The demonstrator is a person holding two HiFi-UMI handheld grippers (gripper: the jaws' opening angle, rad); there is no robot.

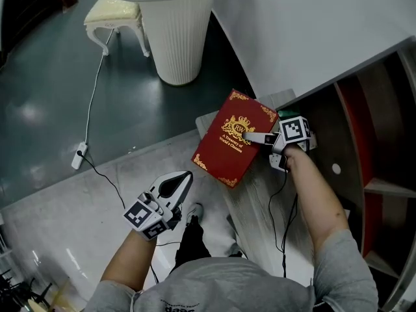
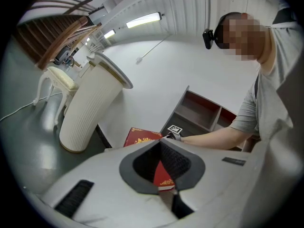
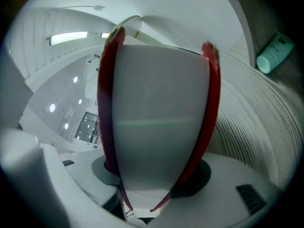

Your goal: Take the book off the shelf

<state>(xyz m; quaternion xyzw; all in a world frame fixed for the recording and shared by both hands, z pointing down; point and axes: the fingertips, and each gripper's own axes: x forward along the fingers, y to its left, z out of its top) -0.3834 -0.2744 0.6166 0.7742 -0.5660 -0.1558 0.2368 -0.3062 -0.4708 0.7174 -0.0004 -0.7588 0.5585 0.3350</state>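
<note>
A red book [image 1: 231, 138] with gold ornaments on its cover hangs tilted over the pale wooden top [image 1: 260, 203] next to the shelf. My right gripper [image 1: 260, 138] is shut on the book's right edge. In the right gripper view the book [image 3: 159, 118] fills the picture, its white page block between two red covers, and it sits between the jaws [image 3: 156, 179]. My left gripper [image 1: 182, 181] hovers lower left of the book, apart from it, with its jaws together and nothing held. The left gripper view shows the book [image 2: 141, 137] beyond its closed tips [image 2: 164, 141].
The brown shelf [image 1: 354, 125] with open compartments stands to the right. A white ribbed pedestal [image 1: 177, 34] and a cream stool [image 1: 116, 15] stand on the dark floor at the back. A white cable with a plug [image 1: 79, 156] lies at the left. A teal bottle [image 3: 274, 52] lies on the wood.
</note>
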